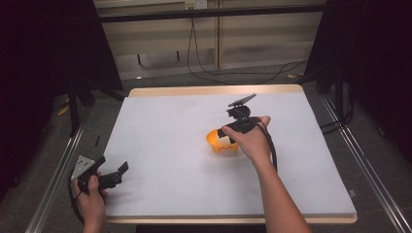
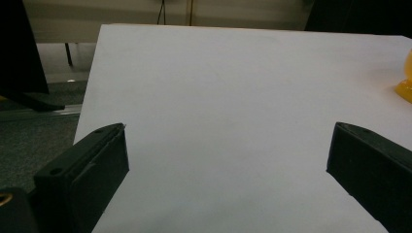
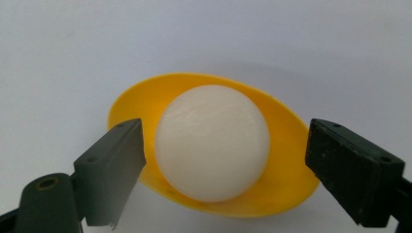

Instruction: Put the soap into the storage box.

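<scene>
The smooth white ball sits inside a shallow, glossy yellow plastic bowl, and from where I steer I see that pair a little right of the middle of the pale grey table top. In the high view the bowl is partly covered by my right hand, with the ball showing as a pale patch just under the right gripper. Through the right gripper view, the right gripper has its two black jaws spread to either side of the ball; the jaw on the left of that view stands just beside the ball with a thin gap, the other is well clear over the bowl's rim. Neither pad presses on the ball, so I count it as released and resting in the bowl.

My left gripper rests at the near left corner of the table, held in my left hand. In the left gripper view its jaws are spread wide with nothing but bare table between them, and the yellow bowl peeks in at the far right edge.
</scene>
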`<state>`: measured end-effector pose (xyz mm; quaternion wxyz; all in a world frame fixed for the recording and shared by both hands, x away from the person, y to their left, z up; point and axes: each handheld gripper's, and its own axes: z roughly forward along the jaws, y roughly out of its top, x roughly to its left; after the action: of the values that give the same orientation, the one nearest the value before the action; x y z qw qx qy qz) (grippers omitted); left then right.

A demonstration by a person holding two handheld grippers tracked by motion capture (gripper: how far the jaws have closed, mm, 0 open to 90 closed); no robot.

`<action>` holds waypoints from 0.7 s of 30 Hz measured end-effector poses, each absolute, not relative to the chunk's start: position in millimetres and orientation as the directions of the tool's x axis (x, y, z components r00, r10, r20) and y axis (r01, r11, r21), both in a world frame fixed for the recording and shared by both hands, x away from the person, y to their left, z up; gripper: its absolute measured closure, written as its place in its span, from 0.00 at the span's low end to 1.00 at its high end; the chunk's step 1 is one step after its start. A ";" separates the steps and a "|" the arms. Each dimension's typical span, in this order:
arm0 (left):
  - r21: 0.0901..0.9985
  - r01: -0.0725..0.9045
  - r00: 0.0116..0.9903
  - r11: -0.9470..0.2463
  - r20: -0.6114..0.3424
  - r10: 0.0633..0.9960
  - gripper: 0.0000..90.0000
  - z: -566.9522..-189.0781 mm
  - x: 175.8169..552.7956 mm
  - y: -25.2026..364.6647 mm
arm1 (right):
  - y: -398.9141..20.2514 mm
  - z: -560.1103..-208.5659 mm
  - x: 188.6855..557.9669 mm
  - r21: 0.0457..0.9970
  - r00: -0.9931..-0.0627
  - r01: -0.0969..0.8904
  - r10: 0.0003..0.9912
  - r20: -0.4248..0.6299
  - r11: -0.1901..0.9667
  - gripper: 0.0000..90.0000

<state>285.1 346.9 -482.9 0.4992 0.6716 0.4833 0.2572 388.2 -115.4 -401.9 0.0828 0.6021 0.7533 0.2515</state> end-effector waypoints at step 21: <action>0.921 0.387 0.397 -0.043 -0.125 0.909 0.01 -482.9 285.4 346.5 | -162.2 -404.9 369.4 0.518 -0.210 0.852 0.956 0.204 0.077 0.07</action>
<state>285.4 346.5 -482.9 0.4966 0.6724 0.4818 0.2630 369.4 -162.2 -404.9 0.0946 0.6213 0.7275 0.2751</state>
